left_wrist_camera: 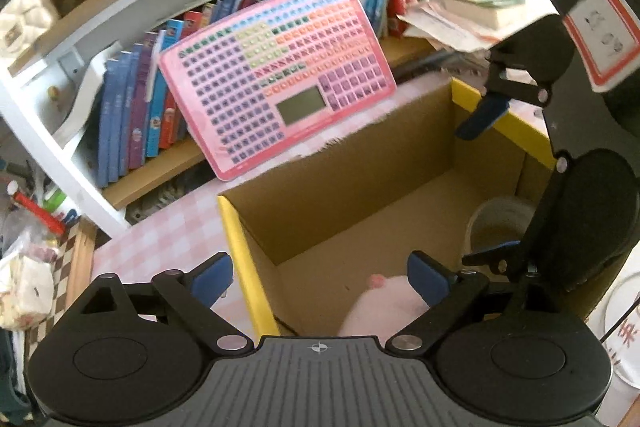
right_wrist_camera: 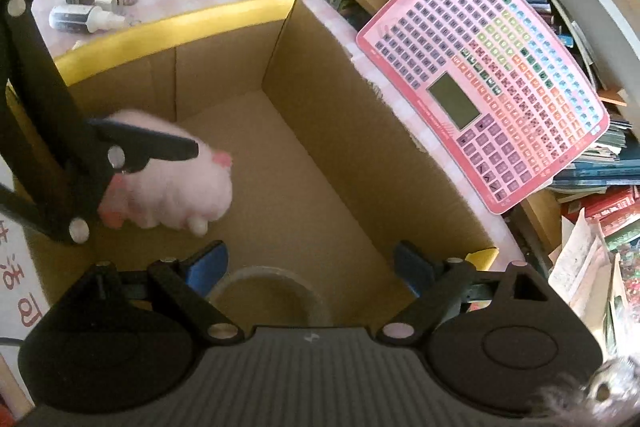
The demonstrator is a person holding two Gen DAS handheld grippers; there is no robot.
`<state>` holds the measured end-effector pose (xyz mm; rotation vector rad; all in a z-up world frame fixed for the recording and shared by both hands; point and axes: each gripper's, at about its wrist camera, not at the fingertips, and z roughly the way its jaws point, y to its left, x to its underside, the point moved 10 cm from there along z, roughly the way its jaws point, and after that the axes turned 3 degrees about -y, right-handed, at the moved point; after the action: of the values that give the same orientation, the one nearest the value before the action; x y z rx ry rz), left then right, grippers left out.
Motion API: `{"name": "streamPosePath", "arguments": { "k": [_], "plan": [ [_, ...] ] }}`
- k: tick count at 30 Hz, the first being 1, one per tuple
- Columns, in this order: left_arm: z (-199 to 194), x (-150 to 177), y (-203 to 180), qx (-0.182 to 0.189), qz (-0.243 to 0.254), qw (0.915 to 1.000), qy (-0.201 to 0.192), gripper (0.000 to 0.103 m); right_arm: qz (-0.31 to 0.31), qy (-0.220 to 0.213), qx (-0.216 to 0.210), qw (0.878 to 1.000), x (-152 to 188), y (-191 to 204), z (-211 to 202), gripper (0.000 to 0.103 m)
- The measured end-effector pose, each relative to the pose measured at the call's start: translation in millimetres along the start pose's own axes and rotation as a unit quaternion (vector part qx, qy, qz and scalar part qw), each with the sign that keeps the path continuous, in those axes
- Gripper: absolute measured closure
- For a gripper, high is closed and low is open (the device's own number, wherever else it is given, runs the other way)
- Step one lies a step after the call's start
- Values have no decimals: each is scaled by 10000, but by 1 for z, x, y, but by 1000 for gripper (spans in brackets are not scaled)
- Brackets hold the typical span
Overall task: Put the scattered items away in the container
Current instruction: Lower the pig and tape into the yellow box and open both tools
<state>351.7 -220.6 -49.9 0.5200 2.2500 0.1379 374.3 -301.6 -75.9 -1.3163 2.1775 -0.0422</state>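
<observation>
A cardboard box [left_wrist_camera: 320, 195] with yellow taped rims stands on a pink checked table; it also shows in the right wrist view [right_wrist_camera: 224, 67]. Inside lie a pink plush toy [right_wrist_camera: 180, 187], also seen in the left wrist view [left_wrist_camera: 380, 307], and a roll of clear tape [right_wrist_camera: 272, 291], which shows in the left wrist view too [left_wrist_camera: 500, 223]. My left gripper [left_wrist_camera: 320, 277] is open and empty over the box's left rim. My right gripper [right_wrist_camera: 310, 265] is open and empty above the box, over the tape roll. Small bottles [right_wrist_camera: 86, 17] lie on the table beyond the box.
A pink toy keyboard tablet [left_wrist_camera: 276, 75] leans against a bookshelf behind the box, also in the right wrist view [right_wrist_camera: 492, 75]. Books [left_wrist_camera: 132, 111] fill the shelf. Papers and a thick book [left_wrist_camera: 472, 15] are stacked at the right. Bags and clutter [left_wrist_camera: 24, 267] sit left.
</observation>
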Motion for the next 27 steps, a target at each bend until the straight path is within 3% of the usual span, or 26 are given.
{"name": "streamPosePath", "arguments": {
  "k": [7,22,27],
  "plan": [
    [-21,2,7,-190,-281,9993,-161,7,96,-217,121,9996,-4,-3,-17,9],
    [-73,12,4,-105,-733,9957,-562,7,780,-767,521,9926,5,3,-66,9],
    [-92,23,8,-178,-845,9938,-706,7,1209,-955,1076,9822,14,10,-86,9]
  ]
}}
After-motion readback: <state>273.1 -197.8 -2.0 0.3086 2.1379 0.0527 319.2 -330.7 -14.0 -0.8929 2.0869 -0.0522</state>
